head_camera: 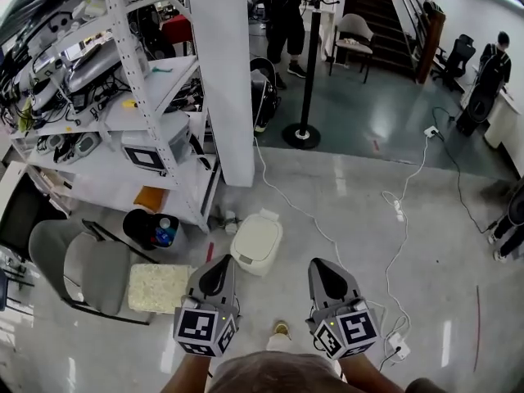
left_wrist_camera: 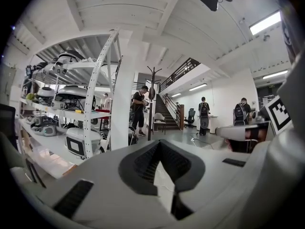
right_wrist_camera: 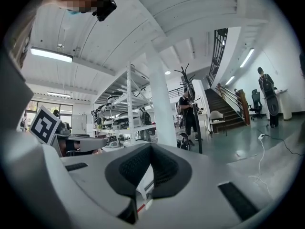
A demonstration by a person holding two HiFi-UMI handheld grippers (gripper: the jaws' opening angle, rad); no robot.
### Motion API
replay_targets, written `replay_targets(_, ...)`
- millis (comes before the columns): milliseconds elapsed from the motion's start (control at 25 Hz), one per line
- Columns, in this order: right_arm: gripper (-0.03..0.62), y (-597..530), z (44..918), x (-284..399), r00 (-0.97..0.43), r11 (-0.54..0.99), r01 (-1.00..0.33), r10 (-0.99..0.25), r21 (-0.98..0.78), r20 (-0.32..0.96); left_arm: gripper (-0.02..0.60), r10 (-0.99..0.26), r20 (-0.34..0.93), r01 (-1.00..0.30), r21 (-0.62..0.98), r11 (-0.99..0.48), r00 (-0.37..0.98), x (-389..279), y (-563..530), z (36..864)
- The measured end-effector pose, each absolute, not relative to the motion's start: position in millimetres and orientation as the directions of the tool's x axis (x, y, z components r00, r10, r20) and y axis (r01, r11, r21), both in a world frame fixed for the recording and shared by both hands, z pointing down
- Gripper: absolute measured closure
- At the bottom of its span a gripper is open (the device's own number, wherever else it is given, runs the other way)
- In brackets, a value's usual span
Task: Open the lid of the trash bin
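the left gripper (head_camera: pixel 219 267) and right gripper (head_camera: pixel 321 268) are hovering with fingers pressed together, empty; the trash bin (head_camera: pixel 256 244) is standing closed on the floor (head_camera: pixel 368 211) beyond.

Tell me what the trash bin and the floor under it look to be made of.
Trash bin: probably plastic, cream, smooth and matte, judging by its rounded moulded corners. Floor: hard, glossy, perhaps polished concrete or epoxy; it reflects lights.

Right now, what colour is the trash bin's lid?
The lid is cream-white; head view shows it best.
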State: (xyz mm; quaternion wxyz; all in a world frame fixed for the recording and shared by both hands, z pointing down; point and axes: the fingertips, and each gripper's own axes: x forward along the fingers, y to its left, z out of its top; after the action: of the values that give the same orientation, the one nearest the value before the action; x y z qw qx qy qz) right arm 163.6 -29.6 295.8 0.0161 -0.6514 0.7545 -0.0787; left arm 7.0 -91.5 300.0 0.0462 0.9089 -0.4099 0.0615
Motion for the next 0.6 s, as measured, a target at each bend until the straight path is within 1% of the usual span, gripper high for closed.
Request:
replay_targets(280, 0.563, -59, 300, 189, -0.212, 0.198, -0.968, -0.974, -0.154, 0.078, 0.588, -0.788, 0.153, -0.8, 0.031, -0.599, 0.596, 22, -108, 302)
replay_targets(600, 0.563, -92, 283, 179, -0.275, 0.269, -0.954, -0.961, -0.129, 0.033, 0.589, -0.832, 0.163, -0.842, -0.006, -0.539, 0.531, 16, -131, 300)
